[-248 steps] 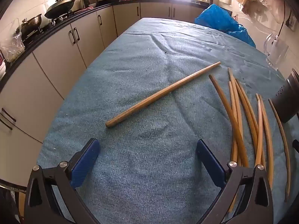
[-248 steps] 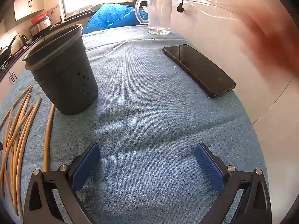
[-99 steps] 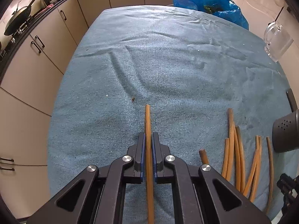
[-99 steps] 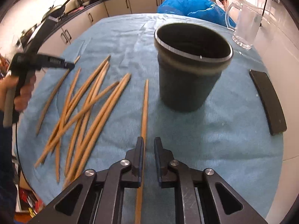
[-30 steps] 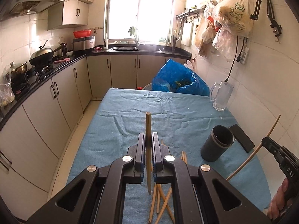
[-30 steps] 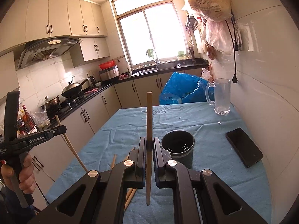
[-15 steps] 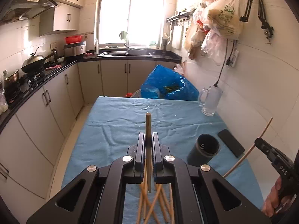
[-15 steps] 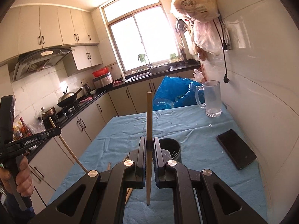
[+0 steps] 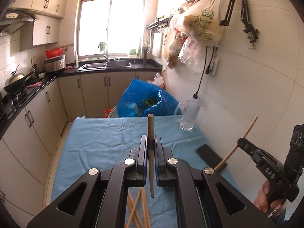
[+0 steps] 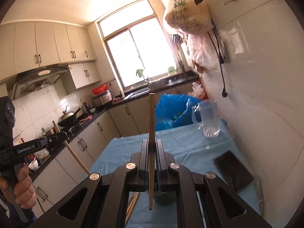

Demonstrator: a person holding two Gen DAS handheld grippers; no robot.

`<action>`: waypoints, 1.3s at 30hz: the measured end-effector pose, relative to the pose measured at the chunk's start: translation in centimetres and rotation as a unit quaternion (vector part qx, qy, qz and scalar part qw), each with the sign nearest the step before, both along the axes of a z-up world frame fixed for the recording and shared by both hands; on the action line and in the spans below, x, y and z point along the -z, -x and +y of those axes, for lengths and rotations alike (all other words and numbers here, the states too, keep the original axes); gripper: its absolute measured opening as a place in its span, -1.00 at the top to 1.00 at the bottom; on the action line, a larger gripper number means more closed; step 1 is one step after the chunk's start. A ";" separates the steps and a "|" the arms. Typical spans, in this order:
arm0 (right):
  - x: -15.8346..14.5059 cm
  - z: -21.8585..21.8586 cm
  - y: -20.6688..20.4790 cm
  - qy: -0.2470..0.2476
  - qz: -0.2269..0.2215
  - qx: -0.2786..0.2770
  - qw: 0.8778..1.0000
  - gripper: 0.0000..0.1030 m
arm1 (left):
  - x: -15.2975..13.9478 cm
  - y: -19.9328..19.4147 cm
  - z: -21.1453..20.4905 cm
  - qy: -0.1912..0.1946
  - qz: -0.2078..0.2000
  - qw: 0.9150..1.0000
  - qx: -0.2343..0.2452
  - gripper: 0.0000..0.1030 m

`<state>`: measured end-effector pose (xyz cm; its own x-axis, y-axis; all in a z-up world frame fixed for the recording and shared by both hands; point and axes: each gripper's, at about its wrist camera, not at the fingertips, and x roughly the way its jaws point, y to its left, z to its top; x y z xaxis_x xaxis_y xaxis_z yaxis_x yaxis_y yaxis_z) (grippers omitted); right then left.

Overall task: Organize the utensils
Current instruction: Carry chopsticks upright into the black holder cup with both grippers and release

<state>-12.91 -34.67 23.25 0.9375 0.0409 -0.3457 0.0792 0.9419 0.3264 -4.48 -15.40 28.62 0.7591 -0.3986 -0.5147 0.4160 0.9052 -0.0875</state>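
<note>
My left gripper [image 9: 151,139] is shut on a wooden chopstick [image 9: 150,127] that stands upright, high above the blue-clothed table [image 9: 104,142]. My right gripper [image 10: 151,142] is shut on a second upright chopstick [image 10: 151,114]. Each gripper also shows in the other's view: the right gripper [image 9: 242,143] at the right edge, the left gripper [image 10: 61,135] at the left, each with its stick slanting. Several loose chopsticks [image 9: 136,209] lie on the cloth below. The dark holder cup [image 10: 165,200] is mostly hidden behind my right gripper.
A black phone [image 10: 233,171] lies near the table's right edge, and a glass mug [image 9: 189,117] stands at the far right corner. A blue plastic bag [image 9: 144,100] sits beyond the table. Cabinets and a counter run along the left; a tiled wall is on the right.
Both grippers have risen with their chopsticks still clamped. The table sits lower and farther away in both views, and the holder cup has slipped behind the gripper bodies.
</note>
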 end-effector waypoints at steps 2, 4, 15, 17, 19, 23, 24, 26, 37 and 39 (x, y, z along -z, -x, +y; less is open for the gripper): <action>-0.7 -0.5 -0.6 -0.002 -0.006 0.001 1.000 0.86 | -0.6 -0.6 -1.0 0.002 -0.002 1.000 0.007 0.89; -1.3 -1.0 -1.6 -0.003 -0.009 0.007 1.000 0.86 | -1.3 -1.3 -2.1 0.009 0.000 1.000 0.016 0.89; 0.3 -2.6 -7.0 -0.014 0.033 0.011 0.999 0.86 | 1.4 -6.2 -6.9 0.014 0.060 0.997 0.043 0.89; 1.5 -3.0 -8.1 -0.026 0.055 0.008 0.998 0.86 | 3.1 -7.6 -7.5 0.006 0.084 0.996 0.040 0.89; 2.7 -3.2 -9.1 -0.030 0.074 0.004 0.997 0.86 | 4.4 -8.8 -7.8 0.000 0.101 0.994 0.034 0.89; 4.4 -3.6 -10.2 -0.035 0.100 0.005 0.994 0.86 | 6.2 -10.0 -8.0 -0.008 0.113 0.993 0.027 0.89; 4.7 -3.9 -10.7 -0.039 0.107 0.004 0.994 0.86 | 6.5 -10.1 -8.1 -0.009 0.114 0.993 0.029 0.89; 5.4 -4.2 -11.1 -0.045 0.116 0.004 0.992 0.86 | 7.0 -10.1 -8.3 -0.012 0.113 0.993 0.036 0.89; 6.0 -4.1 -11.6 -0.049 0.128 -0.003 0.991 0.63 | 7.3 -9.9 -8.8 -0.016 0.111 0.993 0.042 0.65; 5.7 -4.2 -11.3 -0.051 0.122 0.000 0.991 0.54 | 6.9 -9.6 -8.6 -0.012 0.103 0.994 0.037 0.36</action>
<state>-1.64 -38.84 17.56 0.8261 0.0874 -0.5568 0.1674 0.9053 0.3904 5.10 -23.95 21.71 0.6055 -0.4345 -0.6668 0.4567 0.8758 -0.1560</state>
